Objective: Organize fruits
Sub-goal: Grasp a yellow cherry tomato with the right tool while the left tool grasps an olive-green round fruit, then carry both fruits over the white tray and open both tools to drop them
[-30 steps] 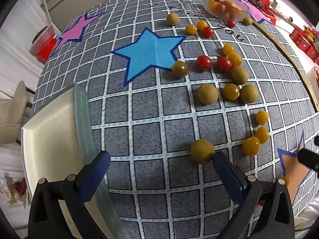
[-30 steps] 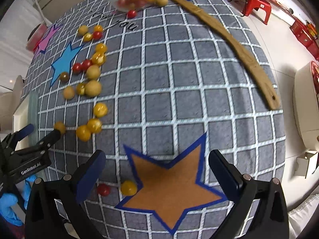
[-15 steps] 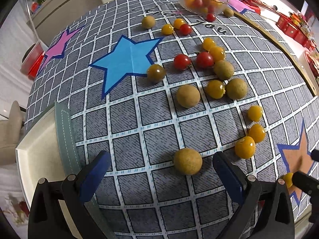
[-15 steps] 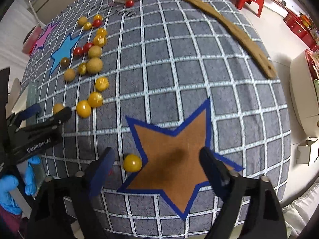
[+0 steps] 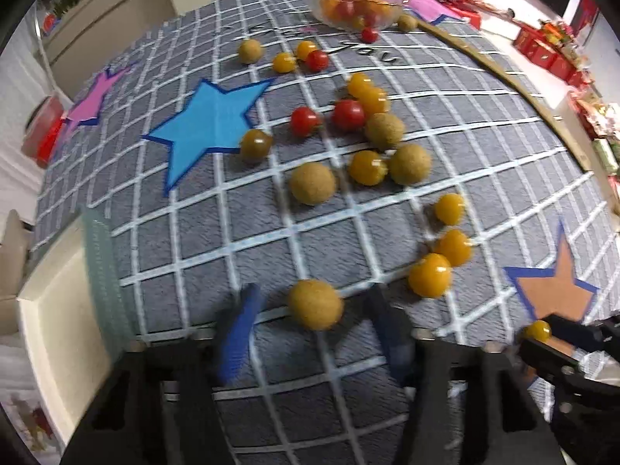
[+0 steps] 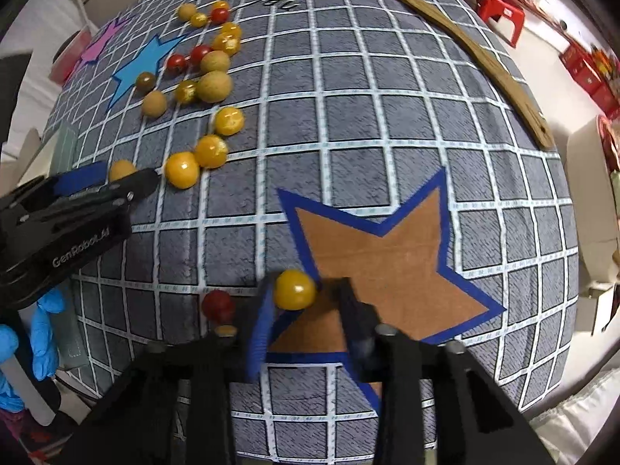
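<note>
Grey checked cloth point(image 6: 387, 124) with felt stars covers the whole table, and the fruit is scattered all over its left half. The left gripper point(image 5: 314, 312) has its blue fingers spread either side of a tan longan point(image 5: 315, 304), with a gap on both sides, so it's released and not squeezing anything yet. The frame is pretty blurry there, though. The right gripper point(image 6: 306, 302) is down at the edge of the brown star point(image 6: 387, 263) with a yellow cherry tomato point(image 6: 294, 289) sitting between its fingertips; the left finger looks like it's touching the tomato, the other one is just off it, so I'd call it part-closed rather than clamped. A red cherry tomato point(image 6: 217, 304) lies just to the left of that gripper. More yellow tomatoes point(image 5: 430, 275) sit near the longan, a cluster of longans and red ones lies beside the blue star point(image 5: 209, 131), and the clear bowl point(image 5: 354, 9) of tomatoes is way at the far edge.
</note>
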The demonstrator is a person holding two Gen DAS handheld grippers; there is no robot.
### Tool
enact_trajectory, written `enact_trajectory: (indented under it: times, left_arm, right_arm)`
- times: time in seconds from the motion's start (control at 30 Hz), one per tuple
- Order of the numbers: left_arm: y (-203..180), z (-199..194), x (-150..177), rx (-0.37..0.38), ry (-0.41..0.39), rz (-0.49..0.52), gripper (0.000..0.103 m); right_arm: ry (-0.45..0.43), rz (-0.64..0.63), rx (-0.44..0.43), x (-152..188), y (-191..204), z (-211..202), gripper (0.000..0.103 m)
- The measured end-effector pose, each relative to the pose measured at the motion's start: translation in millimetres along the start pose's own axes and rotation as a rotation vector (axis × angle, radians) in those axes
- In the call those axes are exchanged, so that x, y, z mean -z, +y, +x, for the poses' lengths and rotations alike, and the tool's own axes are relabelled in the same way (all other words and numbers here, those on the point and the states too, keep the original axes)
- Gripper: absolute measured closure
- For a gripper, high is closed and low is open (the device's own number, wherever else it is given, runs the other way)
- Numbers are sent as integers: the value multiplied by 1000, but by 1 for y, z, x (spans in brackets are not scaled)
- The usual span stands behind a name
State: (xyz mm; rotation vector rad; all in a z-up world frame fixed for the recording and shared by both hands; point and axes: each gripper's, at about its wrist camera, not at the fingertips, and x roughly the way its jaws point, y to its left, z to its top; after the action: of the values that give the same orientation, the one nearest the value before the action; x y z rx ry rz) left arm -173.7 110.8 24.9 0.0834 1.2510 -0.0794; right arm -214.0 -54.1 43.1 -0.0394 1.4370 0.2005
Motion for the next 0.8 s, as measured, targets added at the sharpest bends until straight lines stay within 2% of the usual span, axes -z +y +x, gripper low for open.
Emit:
enact_trajectory:
  times: [0.03, 0.1, 0.2, 0.37, 0.53, 0.8]
  left_arm:
    - [-3, -2, 2, 14, -2, 4, 72]
    - [-7, -4, 6, 22, 0, 6, 72]
    - [-2, -9, 10, 76, 15, -41, 72]
    - [16, -25, 20, 90, 13, -91, 72]
    - [42, -39, 21, 72, -10, -141, 72]
    - [92, -57, 42, -6, -23, -261, 72]
  right_arm:
    - [-2, -12, 8, 0, 4, 0, 82]
    - [-1, -2, 5, -6, 13, 3, 82]
    - [-3, 37, -56, -5, 7, 0, 82]
    - [-21, 56, -102, -3, -7, -11, 82]
    - [-35, 25, -130, -12, 0, -20, 82]
    - [-48, -95, -202, -35, 59, -28, 82]
